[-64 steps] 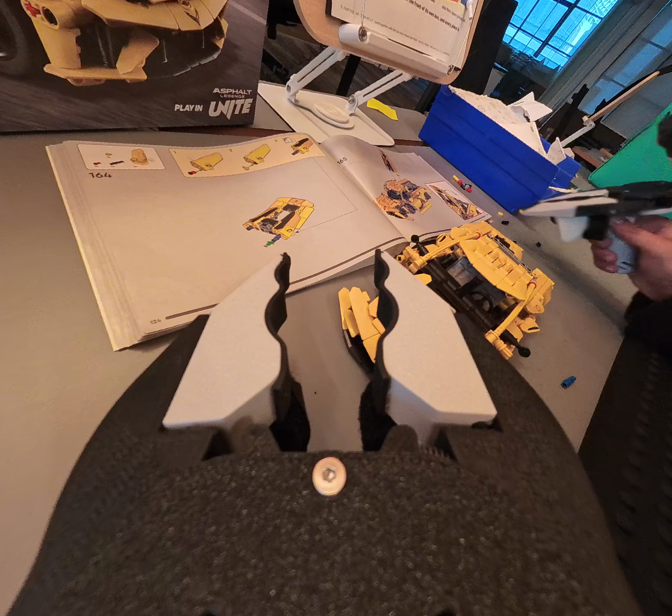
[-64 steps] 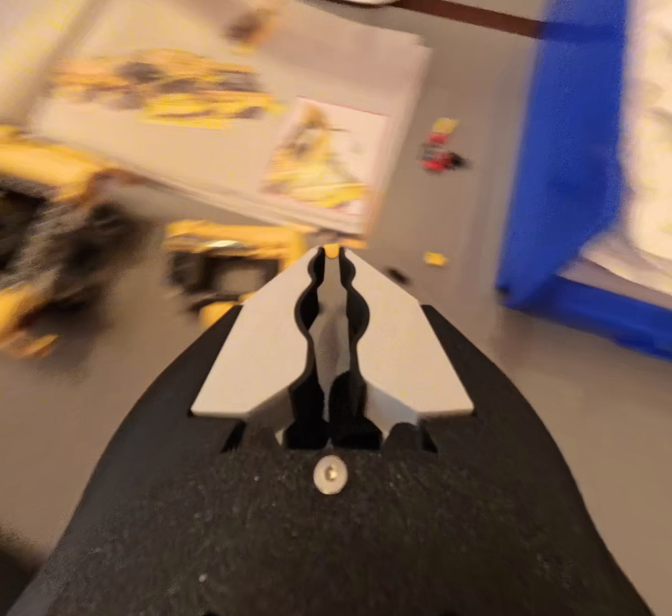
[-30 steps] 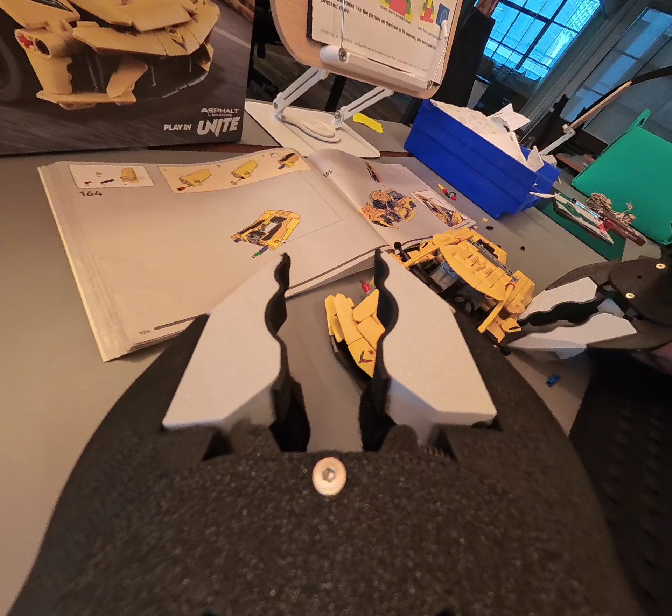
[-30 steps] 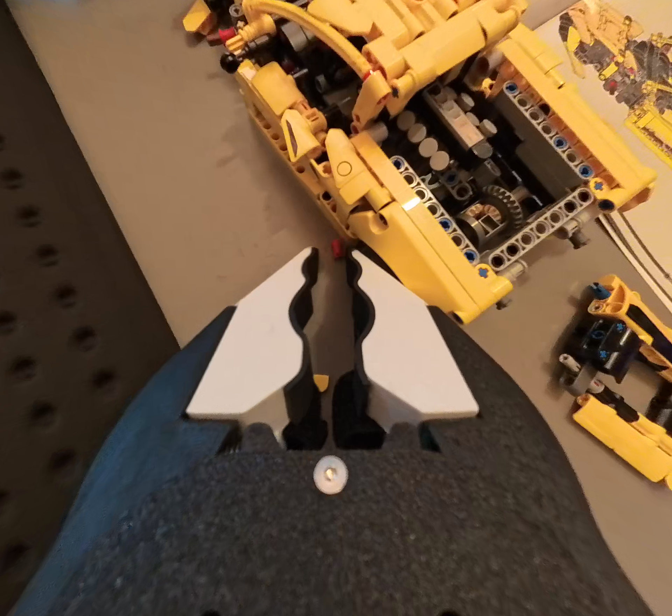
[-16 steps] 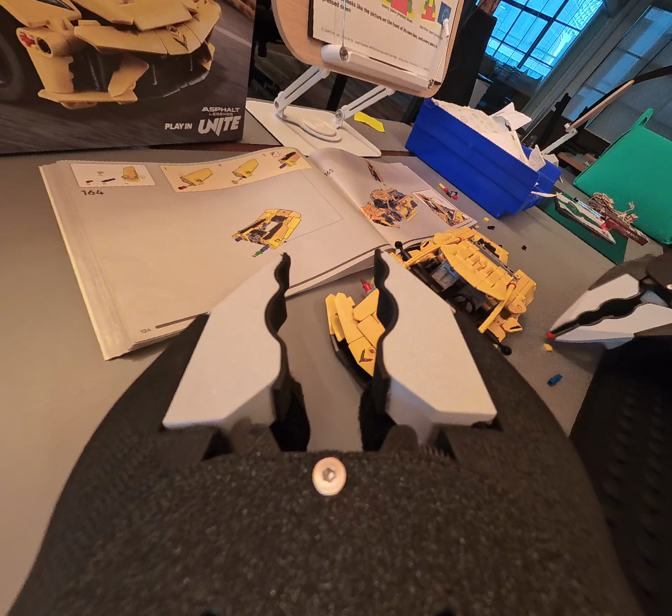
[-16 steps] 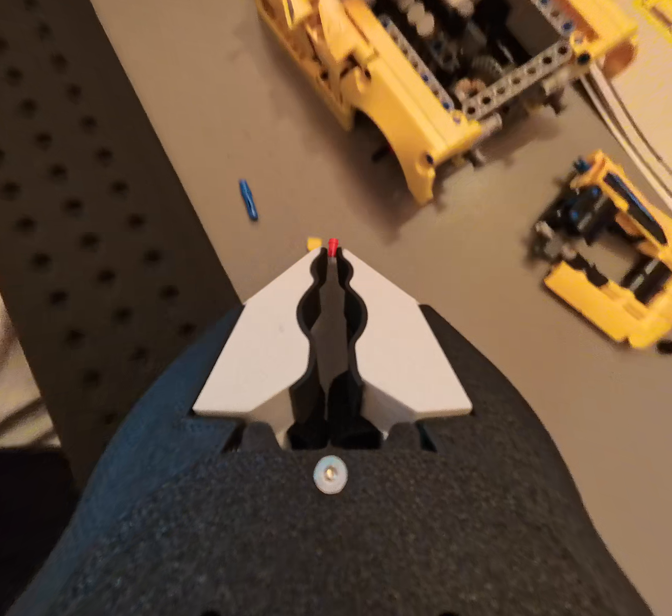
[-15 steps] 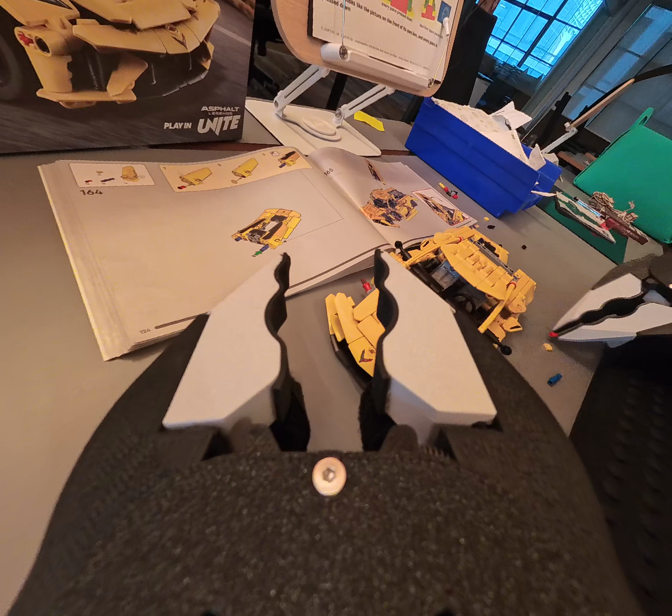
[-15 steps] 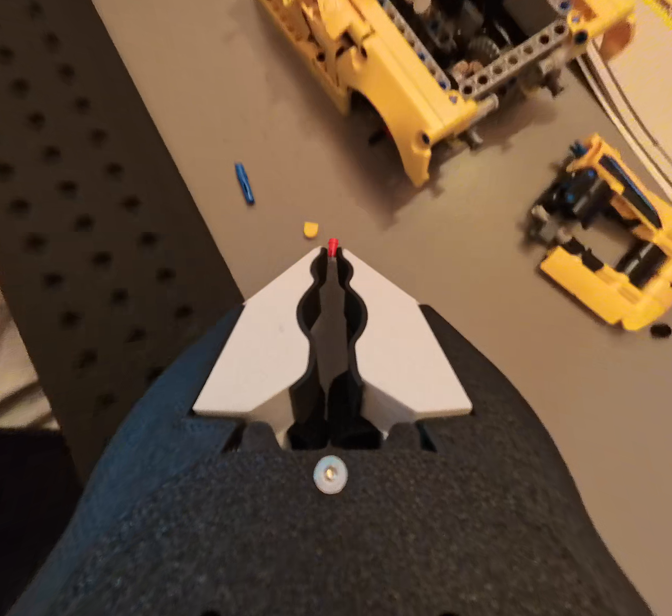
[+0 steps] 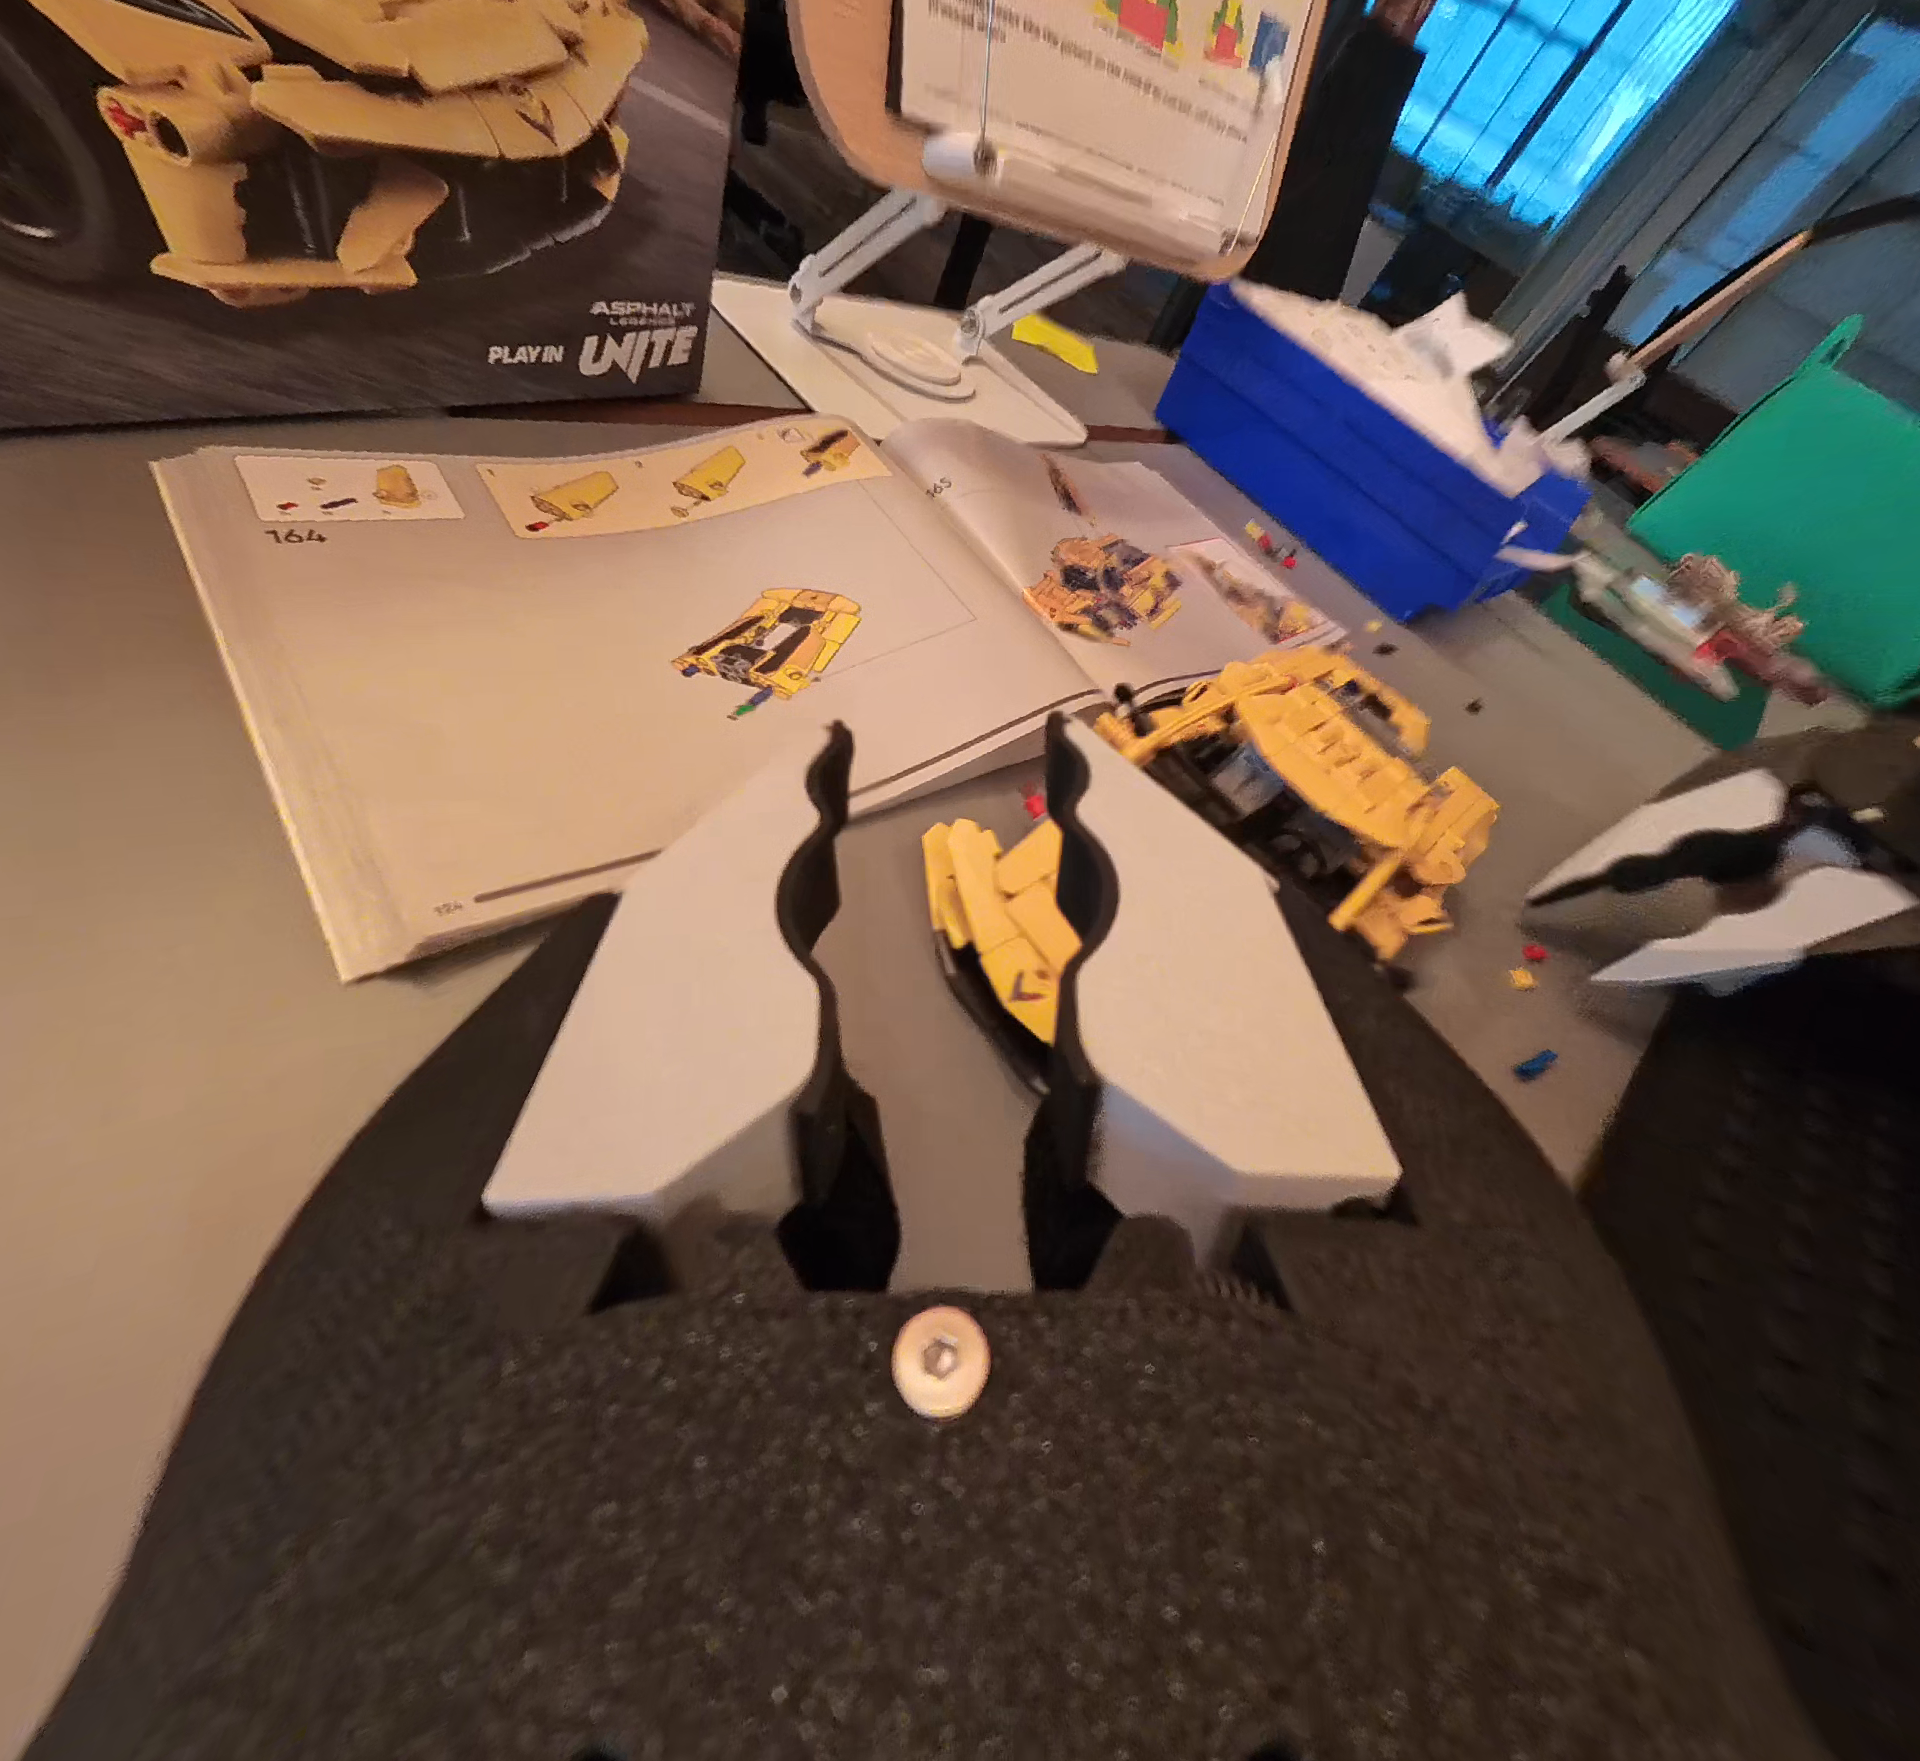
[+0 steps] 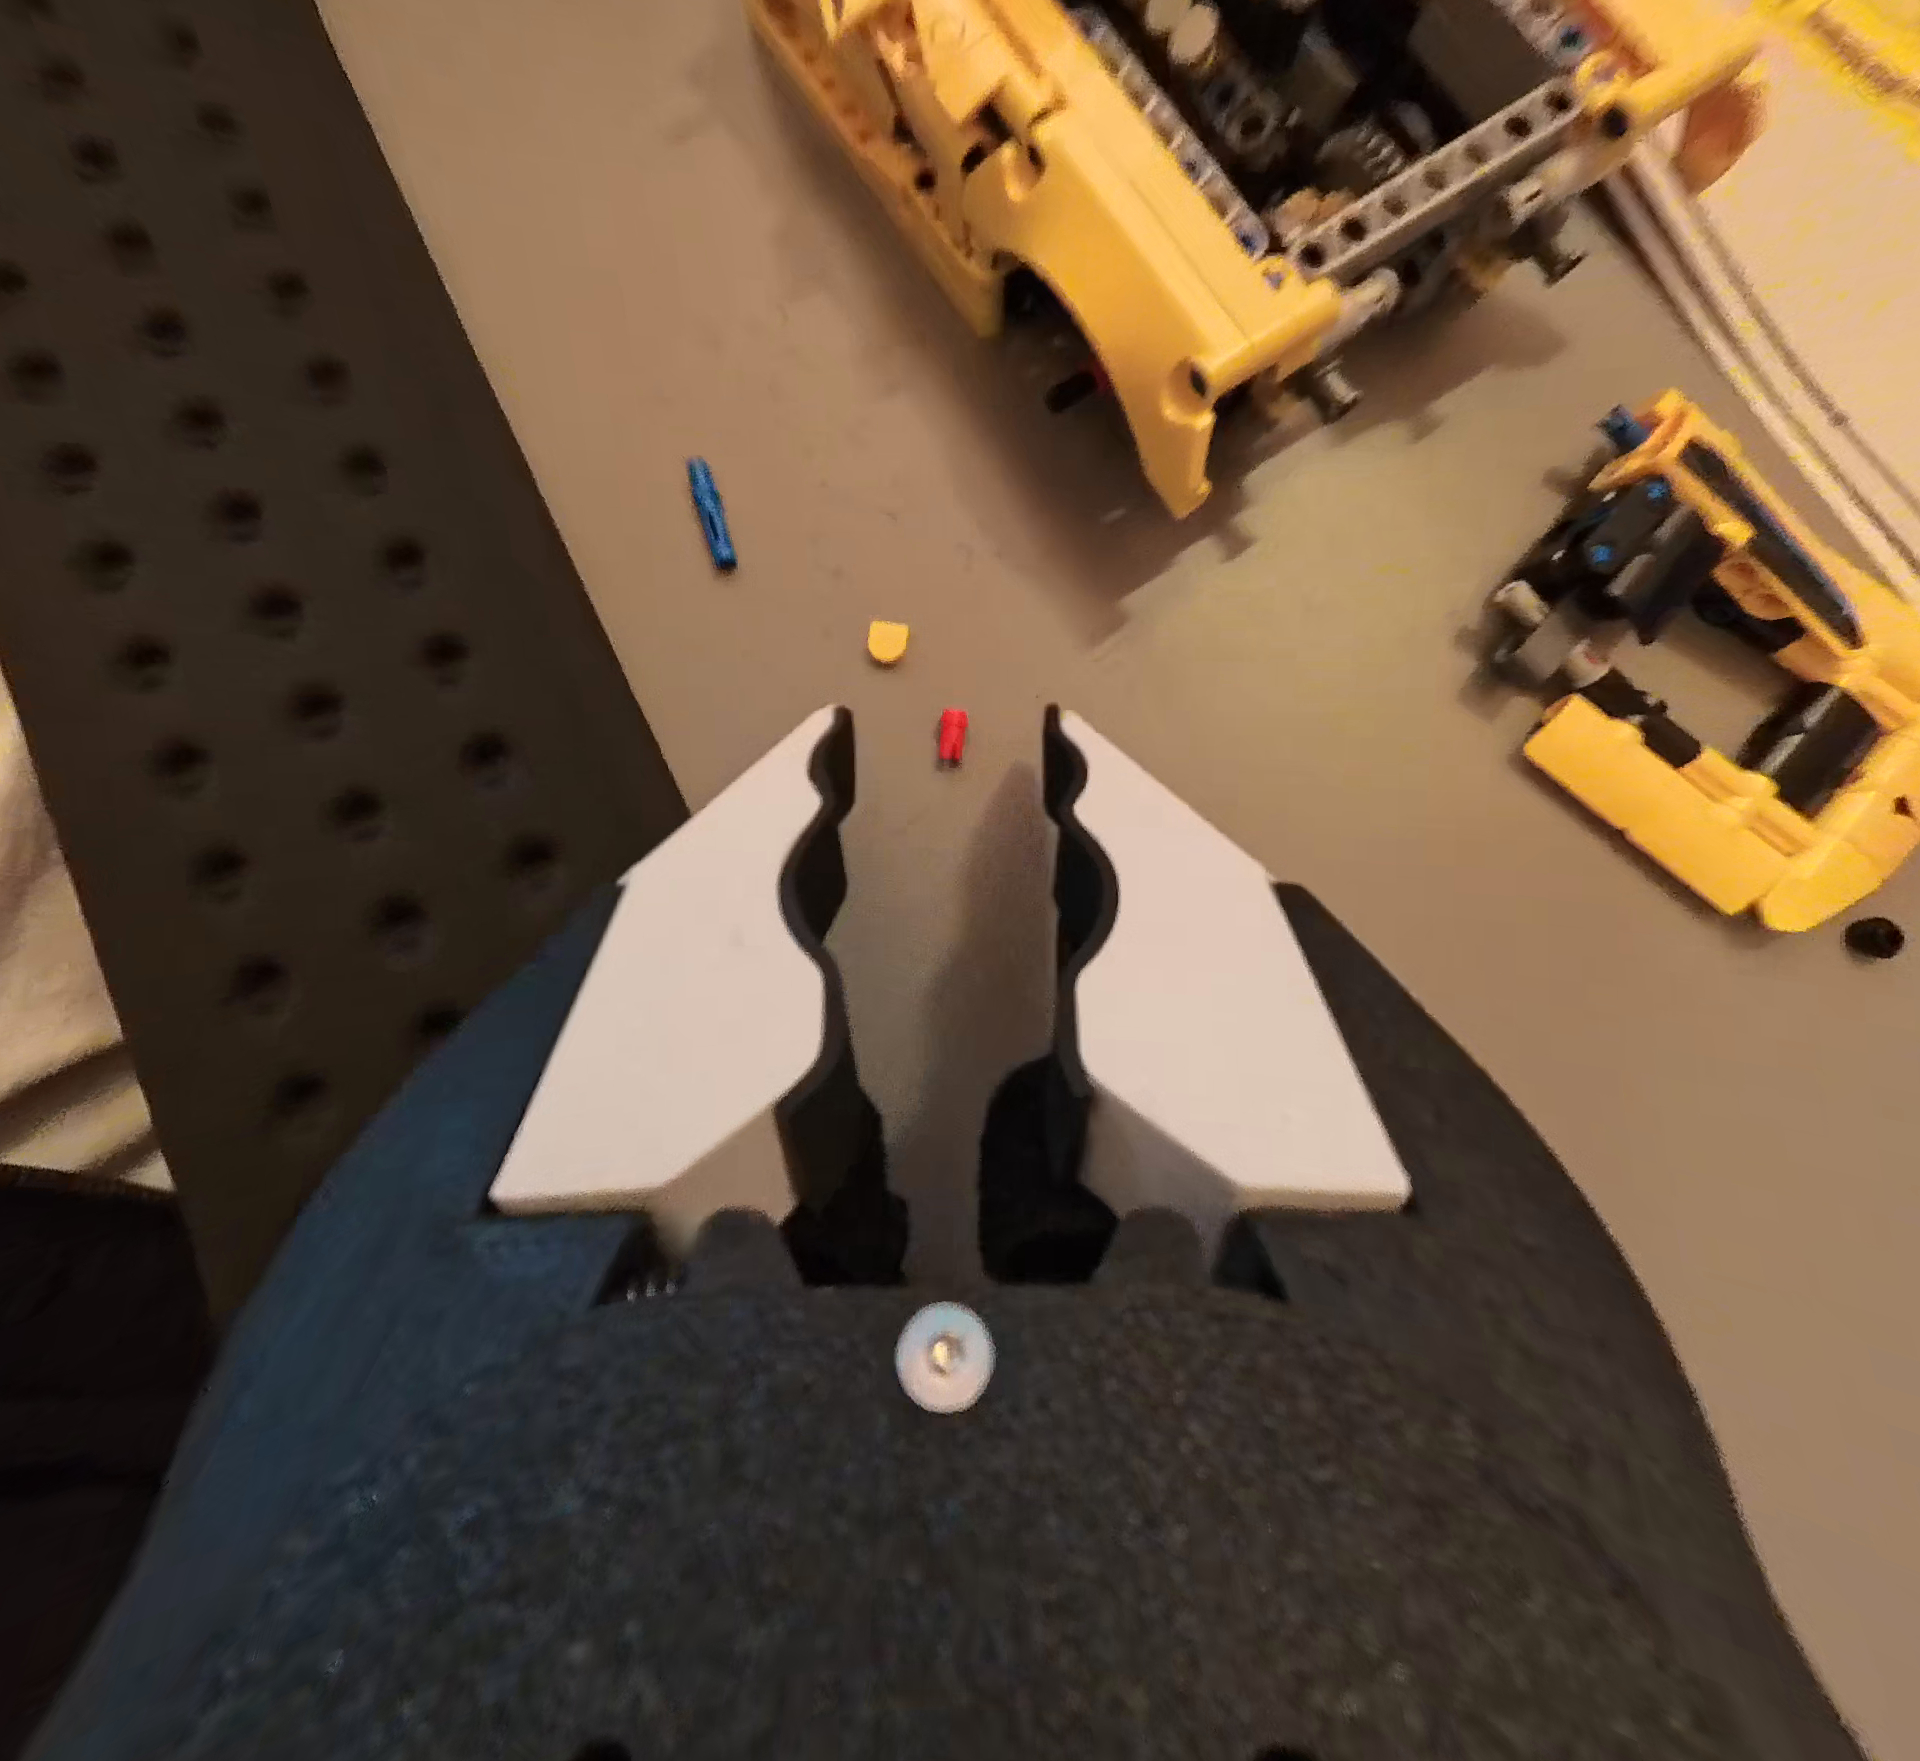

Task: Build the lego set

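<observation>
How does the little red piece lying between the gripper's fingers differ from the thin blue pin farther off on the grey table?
The small red plastic piece is short and stubby; the thin blue plastic pin is longer and slimmer. The red piece lies just ahead of the open right gripper, between its fingertips; the blue pin lies farther away, nearer the dark perforated mat. Both lie loose on the grey table.

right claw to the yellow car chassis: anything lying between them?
Right wrist view: a small red pin sits between the open right claw tips; beyond lies a small yellow tile, then bare grey table up to the yellow car chassis.
</observation>
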